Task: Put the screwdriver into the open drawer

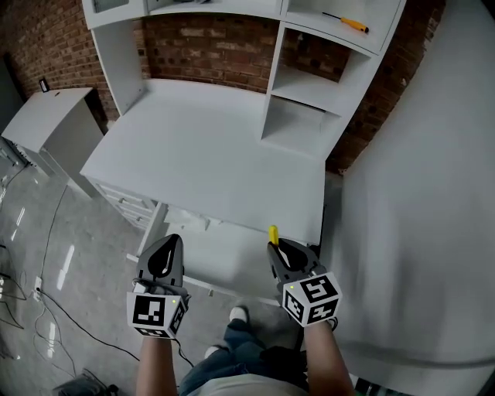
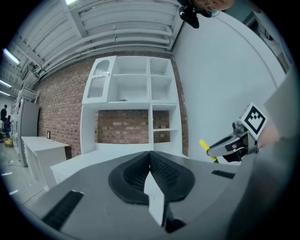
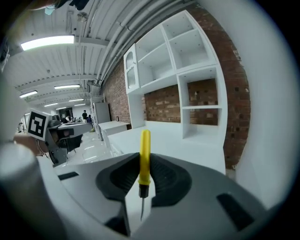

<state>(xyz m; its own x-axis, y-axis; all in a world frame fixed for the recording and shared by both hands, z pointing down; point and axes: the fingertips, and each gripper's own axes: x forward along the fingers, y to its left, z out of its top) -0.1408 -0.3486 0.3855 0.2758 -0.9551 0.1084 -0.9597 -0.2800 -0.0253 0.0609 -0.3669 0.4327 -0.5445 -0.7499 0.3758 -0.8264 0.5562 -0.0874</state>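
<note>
A yellow-handled screwdriver (image 1: 272, 234) stands clamped between the pads of my right gripper (image 1: 278, 249), handle end pointing away from me and thin metal shaft (image 3: 141, 206) pointing back. In the right gripper view the screwdriver handle (image 3: 145, 152) runs up out of the shut jaws. The right gripper hangs over the right part of the open white drawer (image 1: 224, 261), which is pulled out from under the desk (image 1: 209, 155). My left gripper (image 1: 168, 244) is beside it over the drawer's left end; its pads (image 2: 161, 171) meet with nothing between them.
A white hutch of open shelves (image 1: 309, 85) stands on the desk against a brick wall. A second yellow-handled screwdriver (image 1: 349, 23) lies on an upper shelf. A white wall panel (image 1: 425, 232) runs close on the right. A low white cabinet (image 1: 54, 116) stands at the left, with cables on the floor.
</note>
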